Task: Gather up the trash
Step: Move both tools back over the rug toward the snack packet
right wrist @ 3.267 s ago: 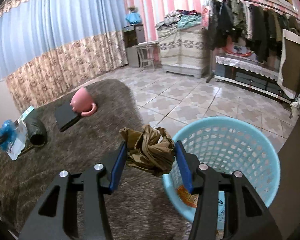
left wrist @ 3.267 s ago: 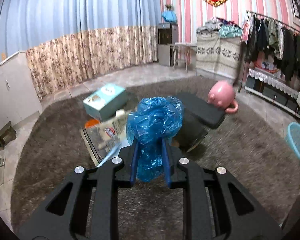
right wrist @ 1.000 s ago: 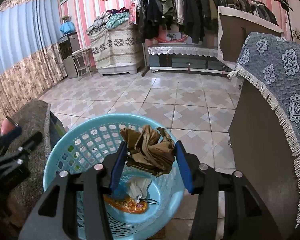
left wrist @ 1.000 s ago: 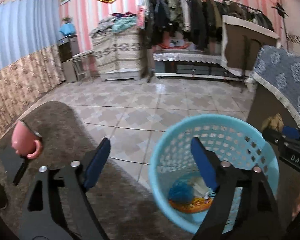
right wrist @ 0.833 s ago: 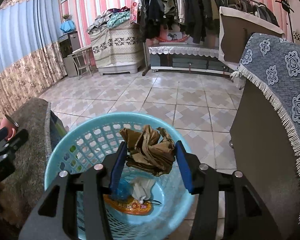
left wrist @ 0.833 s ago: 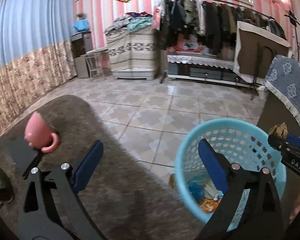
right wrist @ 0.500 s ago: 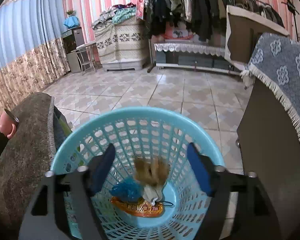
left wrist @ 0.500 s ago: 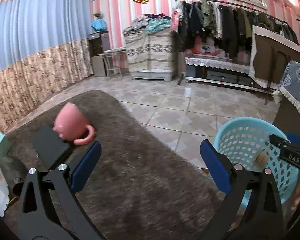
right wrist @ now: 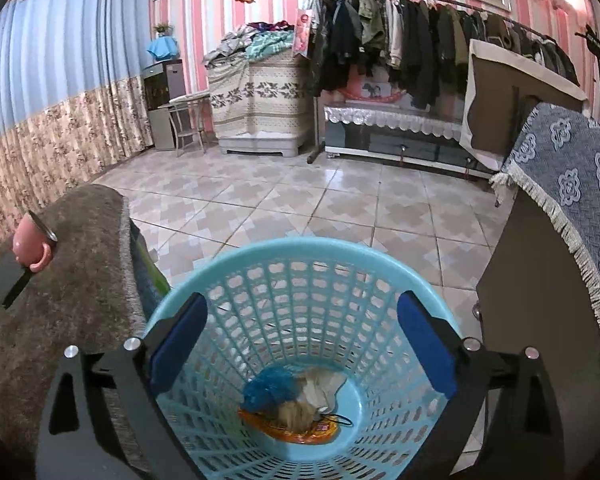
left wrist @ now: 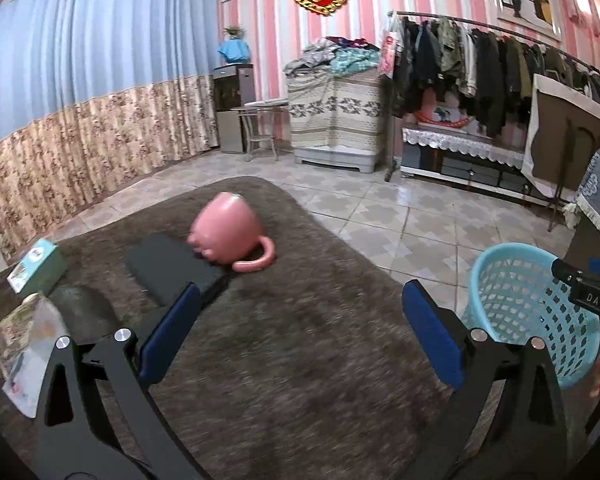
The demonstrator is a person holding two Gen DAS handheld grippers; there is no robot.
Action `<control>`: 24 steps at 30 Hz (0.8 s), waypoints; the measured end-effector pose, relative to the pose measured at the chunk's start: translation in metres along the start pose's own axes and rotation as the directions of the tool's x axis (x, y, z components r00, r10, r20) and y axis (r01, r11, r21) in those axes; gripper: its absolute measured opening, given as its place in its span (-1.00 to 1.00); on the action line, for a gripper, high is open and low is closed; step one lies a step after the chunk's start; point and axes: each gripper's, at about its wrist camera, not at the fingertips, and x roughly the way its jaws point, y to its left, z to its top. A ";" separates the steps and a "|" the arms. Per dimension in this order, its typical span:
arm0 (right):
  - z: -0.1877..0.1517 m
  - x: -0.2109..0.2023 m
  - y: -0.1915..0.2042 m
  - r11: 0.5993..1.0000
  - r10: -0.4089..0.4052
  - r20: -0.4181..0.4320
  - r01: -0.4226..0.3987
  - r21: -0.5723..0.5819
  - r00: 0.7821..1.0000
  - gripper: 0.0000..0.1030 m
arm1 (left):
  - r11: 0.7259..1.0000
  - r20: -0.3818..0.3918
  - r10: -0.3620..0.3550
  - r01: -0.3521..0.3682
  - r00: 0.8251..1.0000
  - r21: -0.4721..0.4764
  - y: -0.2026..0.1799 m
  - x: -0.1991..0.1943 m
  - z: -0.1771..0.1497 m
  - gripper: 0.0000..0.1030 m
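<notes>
— Where is the brown wad now?
— A second ago the right gripper (right wrist: pixel 300 344) was clamped on it above the basket (right wrist: pixel 300 256); now the brown wad (right wrist: pixel 294 414) lies at the bottom of the basket, and the jaws stand wide apart, empty, straight above it.

— What else is in there?
— A blue bag (right wrist: pixel 268 390), a pale crumpled piece (right wrist: pixel 324 386) and an orange wrapper (right wrist: pixel 300 432), all touching one another.

— And the left gripper?
— The left gripper (left wrist: pixel 300 336), jaws spread and holding nothing, has swung from the basket to over the brown rug (left wrist: pixel 300 360). The basket (left wrist: pixel 528 312) sits off the rug's right edge. Toward the rug's far edge a pink mug (left wrist: pixel 228 236) lies tipped against a black pad (left wrist: pixel 172 270); a teal box (left wrist: pixel 38 266) and papers (left wrist: pixel 24 344) sit at the left edge.
</notes>
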 end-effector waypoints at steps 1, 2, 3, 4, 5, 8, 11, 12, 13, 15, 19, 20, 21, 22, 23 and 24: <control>0.001 -0.002 0.003 1.000 0.005 0.003 -0.005 -0.003 1.000 0.83 | 1.000 0.003 0.009 -0.009 1.000 -0.004 0.007 -0.004 -0.001 0.89; 0.002 -0.005 0.010 1.000 0.016 0.010 -0.016 -0.010 1.000 0.83 | 1.000 0.003 0.016 -0.016 1.000 -0.007 0.012 -0.007 -0.002 0.89; 0.002 -0.008 0.014 1.000 0.023 0.016 -0.023 -0.015 1.000 0.83 | 0.999 0.003 0.031 -0.031 1.000 -0.012 0.020 -0.012 -0.004 0.89; 0.003 -0.010 0.018 0.999 0.028 0.021 -0.028 -0.019 0.999 0.83 | 0.999 0.003 0.045 -0.045 0.999 -0.023 0.029 -0.016 -0.006 0.89; 0.003 -0.013 0.024 0.999 0.037 0.025 -0.037 -0.025 0.999 0.83 | 0.998 0.002 0.052 -0.052 0.999 -0.032 0.035 -0.019 -0.008 0.89; 0.004 -0.020 0.041 0.997 0.061 0.034 -0.060 -0.040 0.998 0.83 | 0.993 -0.005 0.096 -0.096 0.995 -0.066 0.065 -0.031 -0.016 0.89; 0.003 -0.026 0.063 0.994 0.087 0.040 -0.084 -0.072 0.995 0.83 | 0.985 -0.006 0.148 -0.148 0.989 -0.091 0.093 -0.044 -0.024 0.89; 0.002 -0.027 0.068 0.993 0.096 0.040 -0.093 -0.079 0.995 0.83 | 0.982 -0.006 0.162 -0.161 0.987 -0.096 0.101 -0.048 -0.026 0.89; 0.003 -0.029 0.075 0.991 0.106 0.040 -0.102 -0.085 0.994 0.83 | 0.979 -0.008 0.176 -0.176 0.984 -0.104 0.110 -0.052 -0.029 0.89; 0.000 -0.033 0.091 0.987 0.131 0.042 -0.126 -0.104 0.991 0.83 | 0.972 -0.014 0.202 -0.202 0.979 -0.119 0.128 -0.060 -0.034 0.89; -0.003 -0.045 0.116 0.975 0.192 0.044 -0.185 -0.124 0.980 0.83 | 0.955 -0.022 0.255 -0.255 0.967 -0.152 0.161 -0.076 -0.043 0.89; -0.004 -0.048 0.121 0.973 0.201 0.046 -0.193 -0.128 0.979 0.83 | 0.952 -0.027 0.260 -0.261 0.965 -0.160 0.168 -0.078 -0.045 0.89; -0.004 -0.051 0.127 0.970 0.209 0.048 -0.201 -0.137 0.977 0.83 | 0.946 -0.036 0.269 -0.271 0.962 -0.176 0.179 -0.082 -0.048 0.89; -0.005 -0.054 0.133 0.967 0.215 0.050 -0.205 -0.148 0.975 0.83 | 0.943 -0.043 0.276 -0.279 0.960 -0.184 0.185 -0.084 -0.050 0.89; -0.007 -0.057 0.141 0.964 0.222 0.052 -0.211 -0.161 0.974 0.83 | 0.940 -0.047 0.283 -0.286 0.958 -0.188 0.190 -0.085 -0.052 0.89; -0.009 -0.060 0.149 0.959 0.235 0.050 -0.224 -0.172 0.971 0.83 | 0.933 -0.051 0.299 -0.303 0.953 -0.194 0.198 -0.089 -0.055 0.89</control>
